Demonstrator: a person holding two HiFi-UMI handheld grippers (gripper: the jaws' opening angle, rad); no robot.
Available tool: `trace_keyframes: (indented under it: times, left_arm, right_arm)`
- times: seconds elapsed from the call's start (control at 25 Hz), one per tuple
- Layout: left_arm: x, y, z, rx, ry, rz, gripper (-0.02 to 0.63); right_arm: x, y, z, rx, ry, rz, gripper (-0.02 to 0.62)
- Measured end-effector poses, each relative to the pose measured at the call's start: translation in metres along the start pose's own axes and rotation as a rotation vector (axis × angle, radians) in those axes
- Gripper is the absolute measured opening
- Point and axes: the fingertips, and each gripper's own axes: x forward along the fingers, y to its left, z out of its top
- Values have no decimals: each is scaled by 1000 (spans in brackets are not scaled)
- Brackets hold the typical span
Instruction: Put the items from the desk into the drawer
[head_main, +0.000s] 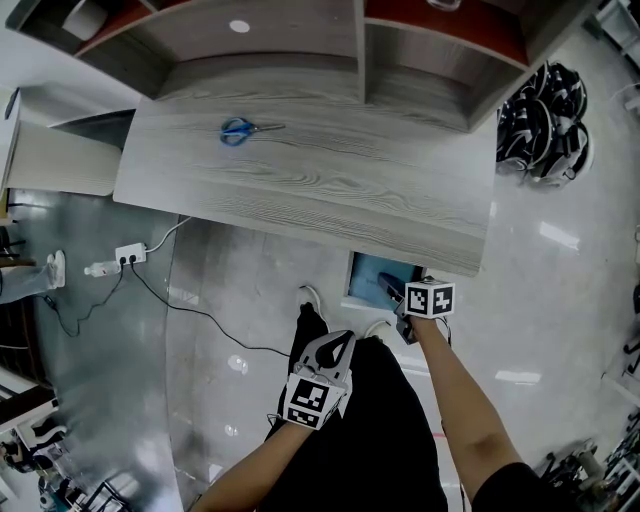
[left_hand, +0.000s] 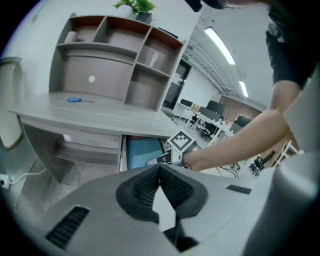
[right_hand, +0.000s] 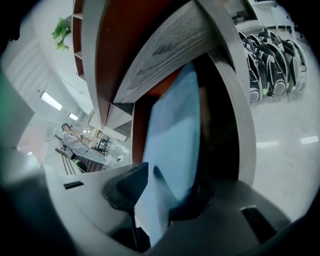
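Reaching into the open drawer (head_main: 370, 272) under the desk (head_main: 330, 190), my right gripper (head_main: 398, 300) points down and away from me, its marker cube just above my wrist. In the right gripper view its jaws (right_hand: 160, 192) stand well apart and the pads press on nothing; through the gap I see only the pale blue lining of the drawer (right_hand: 175, 130), with the drawer's grey wooden wall curving past at three o'clock. A dark patch sits by the right-hand jaw, but I cannot tell whether it is a thing or shadow.

My left gripper (head_main: 338, 345) hangs low by my legs, at about eight o'clock from the right one and apart from the desk. In the left gripper view its jaws (left_hand: 160, 170) are closed, the ribbed pads meeting at their tips with nothing between them. Beyond them that view shows the drawer (left_hand: 140, 152), pulled out at the desk's right end, with my right forearm reaching to it.

A pair of blue-handled scissors (head_main: 250, 128) lies flat on the desk top, between ten and eleven o'clock from my right gripper and well apart from both grippers; the left gripper view shows them (left_hand: 75, 100) near the shelf unit's foot.

On the floor, a white power strip (head_main: 130, 255) lies at about ten o'clock from my left gripper, and black-and-white bags (head_main: 545, 125) stand at one o'clock from my right.
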Motion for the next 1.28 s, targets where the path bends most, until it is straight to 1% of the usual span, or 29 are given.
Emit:
trace_keyframes:
  times: [0.08,0.12,0.2,0.36,0.52,0.68,0.76,0.84,0.96,1.04,1.12,1.28]
  left_arm:
    - [0,-8,4,60,1,-25,14]
    - [0,-11,5,66,0,-34,14]
    - [0,-12,5,55,-4,-41,14]
    - [-1,-9,3,33,-4,-37,14]
    - [-1,-4,1,-24,-8,-21,14]
    - [-2,1,3,-45,-12,-11,14]
    - [-2,1,3,-44,-10,-16,14]
    - [0,0,2,-47,-7,-21,14]
    - [7,7,3,-77,-14,1,14]
    - [14,15,7,-99,-24,27,14]
    - [25,18,12,-99,-23,38,14]
    - [46,12,21,-88,-15,14,14]
  right_arm:
    - [-1,-1,-1,-18,-15,-37,152]
    - [-3,-2,-2,-23,-23,-58,172]
    - [-7,-4,-2,-26,-46,-92,190]
    - [-15,-5,-5,-43,-71,-135,198]
    - [-26,-11,-7,-53,-84,-203,210]
    - [-32,-16,-8,-67,-86,-272,210]
    - [-31,-19,-3,-114,-76,-313,197]
    - [-27,-21,1,-180,-59,-356,164]
    - [-23,-22,3,-252,-38,-393,158]
    - [-23,-21,0,-263,-32,-395,160]
    - [-25,-20,-3,-261,-29,-403,162]
    - [-33,-22,-7,-264,-23,-461,169]
